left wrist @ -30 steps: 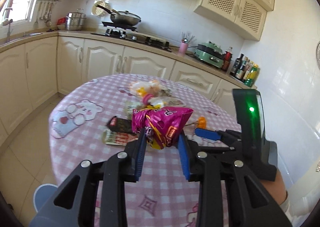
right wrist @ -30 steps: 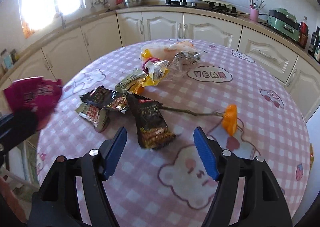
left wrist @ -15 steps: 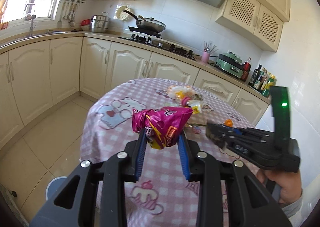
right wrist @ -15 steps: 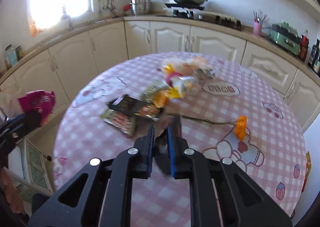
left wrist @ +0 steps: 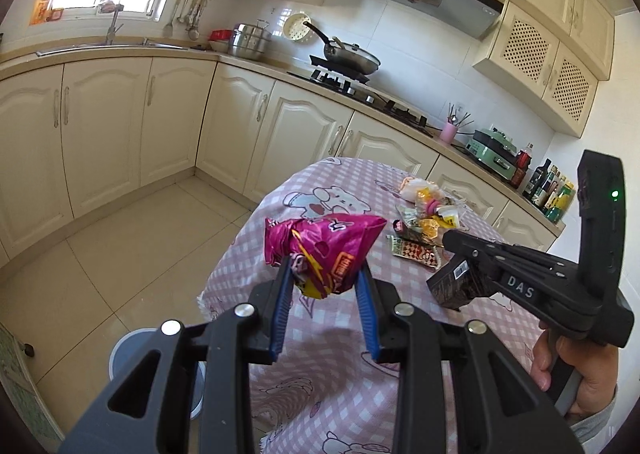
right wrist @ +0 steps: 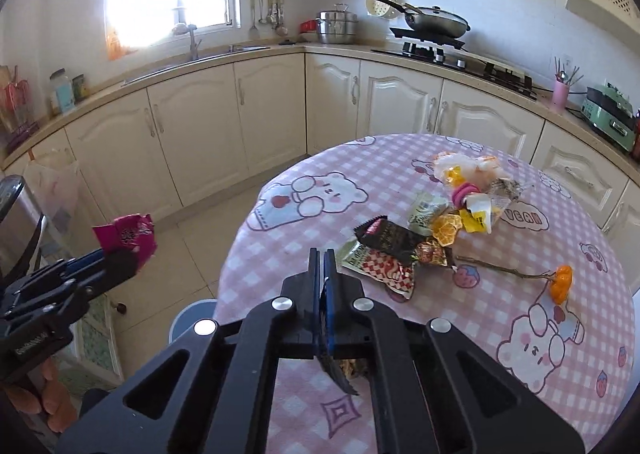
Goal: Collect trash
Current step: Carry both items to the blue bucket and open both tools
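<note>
My left gripper (left wrist: 324,266) is shut on a crumpled magenta snack bag (left wrist: 320,242), held in the air off the table's near-left edge, above the floor. My right gripper (right wrist: 323,254) is shut on a dark snack wrapper (right wrist: 340,370), whose edge hangs below the pads. In the left wrist view that dark wrapper (left wrist: 450,288) shows at the right gripper's tip (left wrist: 444,254), over the table. The right wrist view has the left gripper (right wrist: 100,254) and the magenta bag (right wrist: 128,236) at the far left. Several wrappers (right wrist: 420,242) still lie in a pile on the pink checked table (right wrist: 440,334).
An orange flower on a dry stem (right wrist: 560,282) lies right of the pile. A round pale-blue bin (left wrist: 128,350) stands on the tiled floor by the table's edge. Cream cabinets, a sink and a stove with a pan (left wrist: 352,53) line the walls. A hand (left wrist: 580,378) grips the right tool.
The right gripper closed on the dark wrapper and lifted it off the table. Both grippers drew back towards the table's near-left edge, and the left one carried the magenta bag out over the floor.
</note>
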The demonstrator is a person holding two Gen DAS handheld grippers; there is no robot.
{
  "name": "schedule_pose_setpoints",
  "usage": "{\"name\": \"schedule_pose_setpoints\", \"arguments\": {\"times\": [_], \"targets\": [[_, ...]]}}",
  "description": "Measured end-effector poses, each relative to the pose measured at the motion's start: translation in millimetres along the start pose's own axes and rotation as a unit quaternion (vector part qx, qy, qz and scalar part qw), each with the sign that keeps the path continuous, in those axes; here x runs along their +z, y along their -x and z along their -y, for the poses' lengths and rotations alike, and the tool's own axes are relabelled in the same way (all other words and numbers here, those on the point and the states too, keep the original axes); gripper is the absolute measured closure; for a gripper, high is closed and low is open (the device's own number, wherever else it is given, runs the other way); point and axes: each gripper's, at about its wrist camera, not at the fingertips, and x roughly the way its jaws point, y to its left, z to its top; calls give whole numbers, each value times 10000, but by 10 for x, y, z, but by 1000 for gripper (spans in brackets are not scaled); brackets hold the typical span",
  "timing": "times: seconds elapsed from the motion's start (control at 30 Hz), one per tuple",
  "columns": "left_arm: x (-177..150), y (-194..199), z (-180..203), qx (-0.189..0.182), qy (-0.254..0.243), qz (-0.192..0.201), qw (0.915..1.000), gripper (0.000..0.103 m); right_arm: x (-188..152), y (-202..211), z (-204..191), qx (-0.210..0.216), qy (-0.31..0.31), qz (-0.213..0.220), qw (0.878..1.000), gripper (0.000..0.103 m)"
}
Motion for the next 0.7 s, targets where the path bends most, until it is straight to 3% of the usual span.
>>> {"name": "schedule_pose_setpoints", "arguments": {"times": [0.17, 0.33, 0.5, 0.7], "targets": [[-1, 44, -103, -30, 135, 100, 9999, 73, 127, 81, -208, 287, 107, 156, 9994, 102], [-50, 167, -462, 327, 417, 120, 9985, 73, 251, -65, -646, 916, 279, 146, 9953, 102], [-173, 276, -943, 879, 726, 5, 9935, 73, 255, -536, -1200, 1639, 328, -213, 9857, 102], [-325, 231, -1525, 1336, 1100, -233, 9846, 73, 149, -1166, -1754, 1975, 380, -687, 9772, 102]]}}
